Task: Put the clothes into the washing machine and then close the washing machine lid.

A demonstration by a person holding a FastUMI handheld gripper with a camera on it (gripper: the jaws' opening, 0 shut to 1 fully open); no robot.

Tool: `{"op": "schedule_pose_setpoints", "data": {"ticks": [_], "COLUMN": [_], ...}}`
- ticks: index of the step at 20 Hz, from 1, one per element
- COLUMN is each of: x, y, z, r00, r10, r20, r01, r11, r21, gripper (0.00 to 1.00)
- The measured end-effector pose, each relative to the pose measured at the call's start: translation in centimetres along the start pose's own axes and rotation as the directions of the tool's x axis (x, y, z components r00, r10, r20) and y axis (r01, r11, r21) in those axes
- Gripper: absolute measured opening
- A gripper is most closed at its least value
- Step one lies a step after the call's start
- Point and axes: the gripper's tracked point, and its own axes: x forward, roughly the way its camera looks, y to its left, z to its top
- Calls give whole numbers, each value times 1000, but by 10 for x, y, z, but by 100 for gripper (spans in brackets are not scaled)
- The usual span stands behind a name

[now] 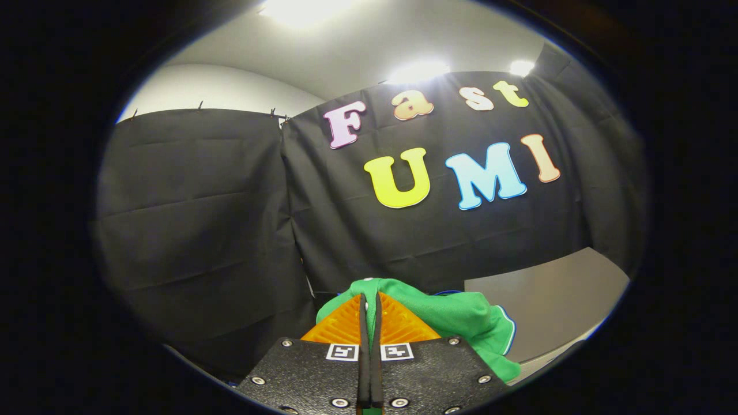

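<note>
Black cloth wall beyond; tool (369, 300) clamped on green garment (461, 317), lifted clear.

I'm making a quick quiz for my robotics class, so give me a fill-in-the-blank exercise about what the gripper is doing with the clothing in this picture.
1. The hand-held gripper has its two orange fingers shut on a garment of ____ colour.
2. The garment hangs to one side of the fingers, and its edge is trimmed in white and ____.
3. Beyond the fingers hangs a wall of ____ cloth.
4. The fingers stand nearly ____, with just a thin fold of fabric between them.

Missing words: green; blue; black; closed
</note>
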Motion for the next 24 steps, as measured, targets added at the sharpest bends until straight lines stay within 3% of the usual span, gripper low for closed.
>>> {"op": "schedule_pose_setpoints", "data": {"ticks": [8, 19, 24], "x": [21, 127, 167], "y": [58, 86, 74], "z": [-27, -100, -148], "r00": [997, 983, 971], "r10": [74, 111, 89], "r20": [-38, -144, -223], "r01": [-74, -112, -93], "r11": [997, 994, 996], "r21": [-5, -2, -7], "gripper": [0, 0, 0]}}
